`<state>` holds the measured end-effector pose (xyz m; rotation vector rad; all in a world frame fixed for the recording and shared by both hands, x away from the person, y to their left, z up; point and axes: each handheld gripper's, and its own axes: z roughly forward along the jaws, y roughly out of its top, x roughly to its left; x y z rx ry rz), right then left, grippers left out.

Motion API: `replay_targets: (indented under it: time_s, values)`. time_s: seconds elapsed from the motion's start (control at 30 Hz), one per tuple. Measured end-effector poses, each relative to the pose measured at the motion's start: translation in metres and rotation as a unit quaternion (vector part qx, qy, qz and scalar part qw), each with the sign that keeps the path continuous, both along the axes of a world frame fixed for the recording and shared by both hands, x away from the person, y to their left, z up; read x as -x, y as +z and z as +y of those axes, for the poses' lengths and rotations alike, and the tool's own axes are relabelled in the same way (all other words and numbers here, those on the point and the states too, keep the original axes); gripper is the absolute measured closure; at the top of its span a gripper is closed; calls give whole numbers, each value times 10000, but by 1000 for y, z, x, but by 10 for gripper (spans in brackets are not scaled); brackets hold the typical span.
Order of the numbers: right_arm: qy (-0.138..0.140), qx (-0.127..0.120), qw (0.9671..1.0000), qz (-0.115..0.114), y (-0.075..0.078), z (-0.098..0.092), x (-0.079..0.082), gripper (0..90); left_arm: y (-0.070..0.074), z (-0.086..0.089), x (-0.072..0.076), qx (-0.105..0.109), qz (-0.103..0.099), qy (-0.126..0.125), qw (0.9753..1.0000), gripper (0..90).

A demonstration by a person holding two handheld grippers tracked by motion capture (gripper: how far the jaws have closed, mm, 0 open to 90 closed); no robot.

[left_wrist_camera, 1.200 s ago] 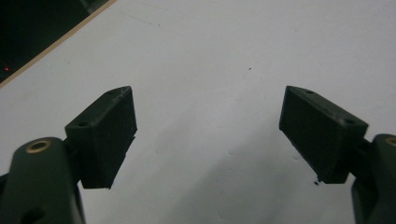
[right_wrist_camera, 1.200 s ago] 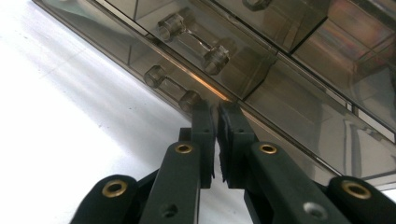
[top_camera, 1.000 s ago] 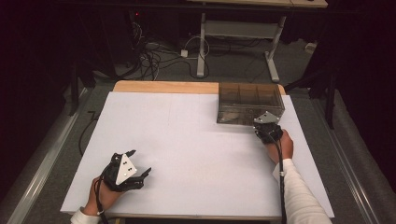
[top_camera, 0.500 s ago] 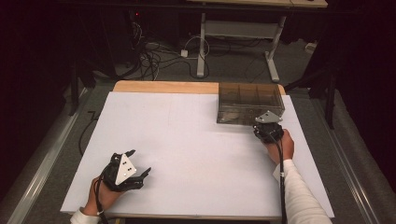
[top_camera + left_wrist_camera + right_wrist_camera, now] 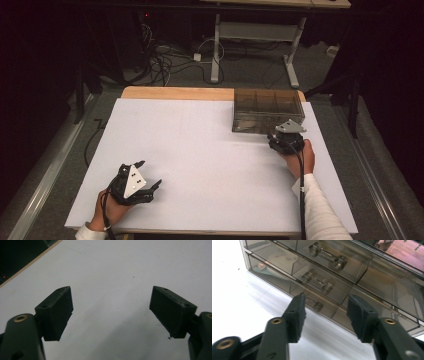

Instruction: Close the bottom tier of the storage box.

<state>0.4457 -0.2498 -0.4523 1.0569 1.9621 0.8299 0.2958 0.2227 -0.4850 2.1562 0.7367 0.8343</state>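
A smoked clear drawer box (image 5: pixel 267 111) stands at the table's back right. Its front faces my right gripper (image 5: pixel 284 136), which sits just before it, open. In the right gripper view the right gripper (image 5: pixel 328 302) points at the box front (image 5: pixel 372 272), where three clear bar handles are stacked. The lowest handle (image 5: pixel 318 306) lies between the jaws, not touched, partly hidden by the left jaw. My left gripper (image 5: pixel 150 174) rests near the table's front left, open wide. In the left gripper view the left gripper (image 5: pixel 111 297) has bare white table between its fingers.
The white table top (image 5: pixel 200 150) lies over a wooden board whose edge (image 5: pixel 175 92) shows at the back. Beyond the table are cables (image 5: pixel 165 60) on the floor and a desk frame (image 5: pixel 250 35). Dark floor flanks both sides.
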Motion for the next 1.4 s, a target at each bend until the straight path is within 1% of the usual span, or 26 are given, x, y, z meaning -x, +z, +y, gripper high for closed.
replay_targets:
  time_s: [0.13, 0.3, 0.5, 0.57, 0.63, 0.73, 0.8, 0.9, 1.07, 1.4]
  values:
    - [-103, -162, 9998, -83, 1, -1, 2, 384, 0, 0, 0, 1, 2, -2, 10000, 182]
    - [-206, -417, 9987, -202, 2, -3, 5, 293, 0, 0, 0, -6, 9, -8, 10000, 182]
    - [-310, -527, 9977, -281, 1, 0, 8, 183, -1, -1, 0, -23, 19, -7, 10000, 181]
    - [-352, -598, 9972, -286, 0, 0, 9, 162, -1, -1, 0, -15, 12, -4, 10000, 182]
    - [-384, -579, 9971, -307, 1, 1, 10, 157, 0, -1, 0, -24, 9, -1, 10000, 182]
    - [-380, -731, 9961, -310, 3, 0, 12, 158, -1, -1, 0, -34, 10, -4, 10000, 181]
    - [-362, -714, 9962, -335, 4, 0, 12, 157, -1, -1, 0, -32, 8, -6, 10000, 182]
    - [-345, -769, 9959, -341, 6, 0, 14, 157, 0, -1, 0, -35, 5, -4, 10000, 182]
    - [-295, -766, 9958, -400, 10, 2, 19, 157, -1, -1, 0, -37, 2, -9, 10000, 182]
    - [-87, -758, 9957, -523, 19, 5, 28, 160, 0, 0, 0, -44, 1, -8, 10000, 182]
